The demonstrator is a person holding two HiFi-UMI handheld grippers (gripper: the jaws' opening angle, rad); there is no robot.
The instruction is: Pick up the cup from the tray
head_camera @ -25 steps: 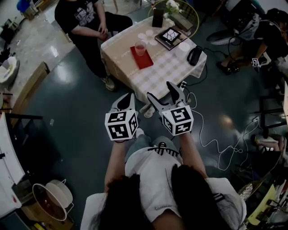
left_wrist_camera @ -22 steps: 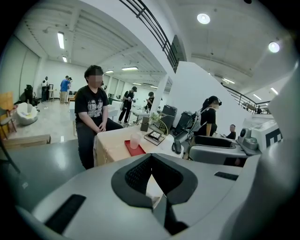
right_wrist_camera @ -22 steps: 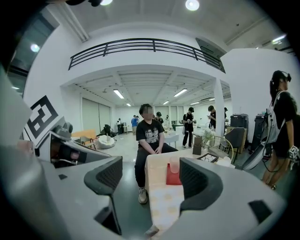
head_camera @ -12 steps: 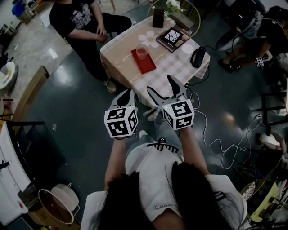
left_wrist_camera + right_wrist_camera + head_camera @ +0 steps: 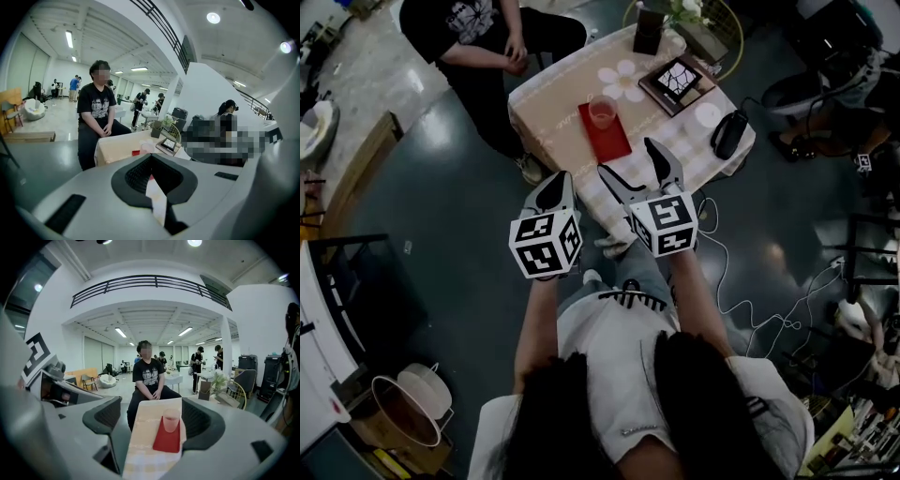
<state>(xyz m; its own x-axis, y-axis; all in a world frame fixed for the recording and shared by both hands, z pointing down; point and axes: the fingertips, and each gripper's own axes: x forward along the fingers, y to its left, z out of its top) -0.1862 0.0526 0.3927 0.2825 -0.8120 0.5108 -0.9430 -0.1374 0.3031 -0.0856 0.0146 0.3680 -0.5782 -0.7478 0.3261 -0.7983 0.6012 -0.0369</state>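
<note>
Checked surface (image 5: 548, 103) in an open hall, person (image 5: 478, 37) seated behind the tray (image 5: 611, 142). Cup (image 5: 603, 111) stands on the tray's far end. Right gripper (image 5: 625, 157) is opening with nothing in it, well short of the tray. Left gripper (image 5: 555, 187) looks pressed together, empty. Risk: a jaw clipping the rim tips the cup. Near side of the tray is open; clutter (image 5: 678, 80) sits right of it.

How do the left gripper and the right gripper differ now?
The left gripper has its jaws together; the right gripper has them wide apart and opening. The right gripper view frames the cup on the tray between its jaws; the left gripper view shows it above its tips. Both are empty, short of the table.
</note>
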